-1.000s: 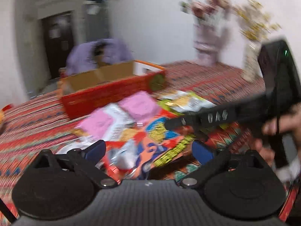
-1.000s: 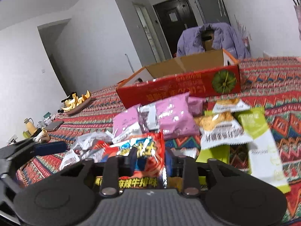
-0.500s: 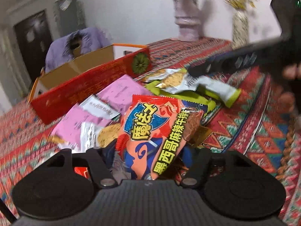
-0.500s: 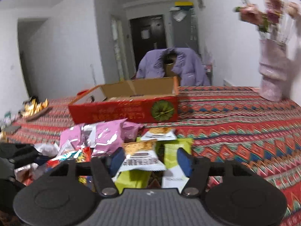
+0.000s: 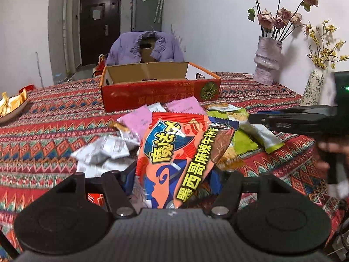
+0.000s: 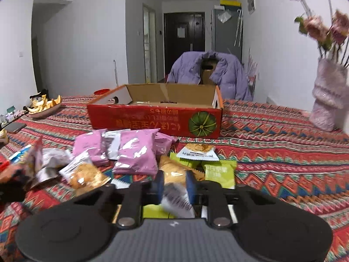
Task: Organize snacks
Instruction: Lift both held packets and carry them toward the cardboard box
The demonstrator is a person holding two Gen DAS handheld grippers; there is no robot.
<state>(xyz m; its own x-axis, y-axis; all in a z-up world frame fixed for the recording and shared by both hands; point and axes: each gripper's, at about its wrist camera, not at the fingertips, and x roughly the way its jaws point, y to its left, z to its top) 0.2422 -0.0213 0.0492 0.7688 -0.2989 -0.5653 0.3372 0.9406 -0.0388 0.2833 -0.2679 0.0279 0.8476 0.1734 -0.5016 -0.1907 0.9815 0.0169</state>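
My left gripper (image 5: 172,178) is shut on an orange-red snack bag (image 5: 178,150), held upright above the pile. My right gripper (image 6: 174,185) is shut on a cracker packet (image 6: 174,173) at the near edge of the pile; in the left wrist view the right gripper (image 5: 292,121) reaches in from the right. Pink packets (image 6: 135,152), green packets (image 6: 220,172) and silvery ones (image 5: 102,152) lie loose on the patterned tablecloth (image 6: 283,152). Behind them stands an open red cardboard box (image 6: 152,120), also in the left wrist view as the box (image 5: 161,96).
A pink vase of roses (image 5: 267,65) and a slim patterned vase (image 5: 312,89) stand at the table's back right. A dish of yellow pieces (image 6: 43,107) and a phone (image 6: 14,127) sit on the left. A chair with a purple jacket (image 6: 207,74) is behind the box.
The right gripper let go of the orange-red bag, moved right, opened and shut on a cracker packet. The left gripper closed on the orange-red bag and raised it.
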